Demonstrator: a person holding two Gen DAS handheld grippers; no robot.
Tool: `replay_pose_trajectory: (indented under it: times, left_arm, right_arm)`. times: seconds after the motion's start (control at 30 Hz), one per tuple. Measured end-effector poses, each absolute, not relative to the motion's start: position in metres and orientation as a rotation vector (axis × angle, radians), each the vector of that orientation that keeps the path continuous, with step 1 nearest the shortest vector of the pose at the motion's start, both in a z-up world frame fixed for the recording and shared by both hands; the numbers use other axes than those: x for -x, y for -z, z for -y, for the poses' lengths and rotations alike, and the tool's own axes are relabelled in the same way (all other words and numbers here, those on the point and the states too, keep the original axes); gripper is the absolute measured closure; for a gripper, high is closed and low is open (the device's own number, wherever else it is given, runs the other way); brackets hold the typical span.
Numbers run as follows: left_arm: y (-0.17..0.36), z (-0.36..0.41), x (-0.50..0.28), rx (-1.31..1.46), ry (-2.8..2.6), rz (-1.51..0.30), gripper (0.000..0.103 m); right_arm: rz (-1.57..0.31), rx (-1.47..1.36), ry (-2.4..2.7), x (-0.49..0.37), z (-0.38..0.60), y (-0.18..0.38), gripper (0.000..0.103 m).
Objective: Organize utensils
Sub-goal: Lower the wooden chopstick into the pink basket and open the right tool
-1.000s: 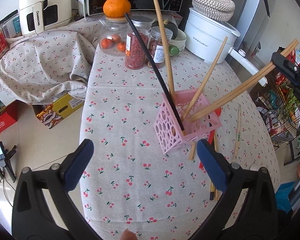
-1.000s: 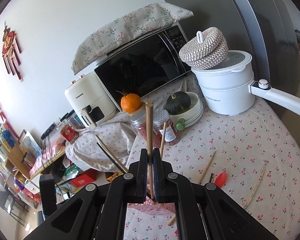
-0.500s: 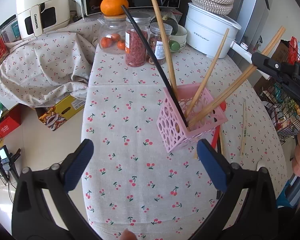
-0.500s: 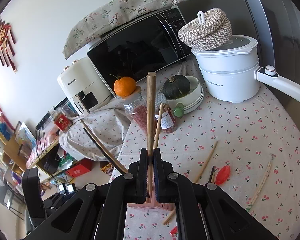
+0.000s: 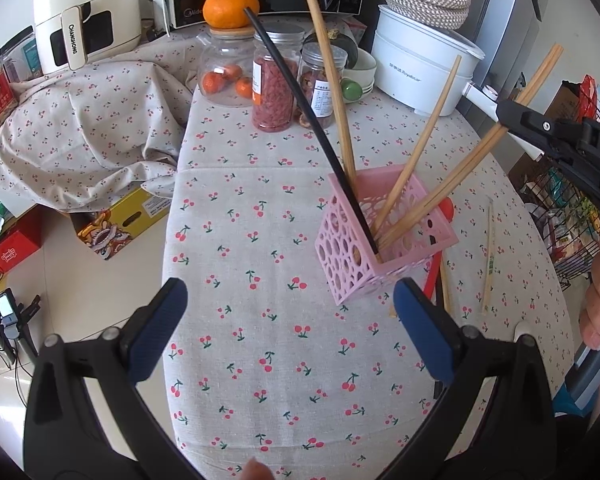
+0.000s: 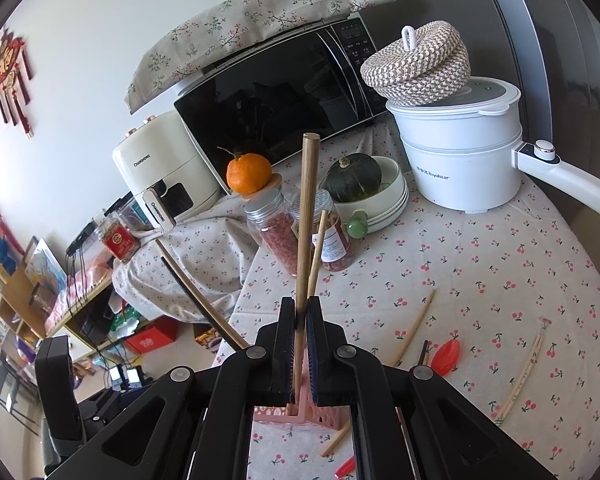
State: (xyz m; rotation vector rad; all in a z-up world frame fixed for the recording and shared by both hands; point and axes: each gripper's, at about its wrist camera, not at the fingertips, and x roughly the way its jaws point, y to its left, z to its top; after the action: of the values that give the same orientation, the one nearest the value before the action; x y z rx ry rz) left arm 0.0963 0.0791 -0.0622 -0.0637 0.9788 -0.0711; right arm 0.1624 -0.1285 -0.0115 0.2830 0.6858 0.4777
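Observation:
A pink perforated holder (image 5: 384, 236) stands on the cherry-print table and holds a black chopstick (image 5: 312, 132) and several wooden chopsticks (image 5: 332, 76). My right gripper (image 6: 300, 316) is shut on a pair of wooden chopsticks (image 6: 306, 216); in the left wrist view it (image 5: 508, 114) grips them high while their lower ends rest inside the holder. My left gripper (image 5: 288, 320) is open and empty, just in front of the holder. Loose chopsticks (image 6: 414, 330) and a red spoon (image 6: 446, 354) lie on the table behind the holder.
Jars (image 5: 274, 80), an orange (image 5: 230, 6), a white pot (image 5: 420, 60) with a woven lid, a microwave (image 6: 276, 92) and an air fryer (image 5: 84, 16) stand at the back. A paper-wrapped chopstick pair (image 5: 488, 256) lies right. A wire rack (image 5: 572, 216) stands beyond the table's right edge.
The right gripper has lowered the held chopsticks deeper into the holder and come closer to it. The left gripper stays open and has shifted slightly.

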Motion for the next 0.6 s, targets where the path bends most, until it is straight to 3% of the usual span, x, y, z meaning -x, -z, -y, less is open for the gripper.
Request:
replay_pose_trajectory:
  times: [0.6]
  left_arm:
    - [0.057, -0.086, -0.094, 0.091, 0.073, -0.965, 0.001]
  right_arm:
    - [-0.596, -0.294, -0.522, -0.152, 0.116, -0.005, 0.098]
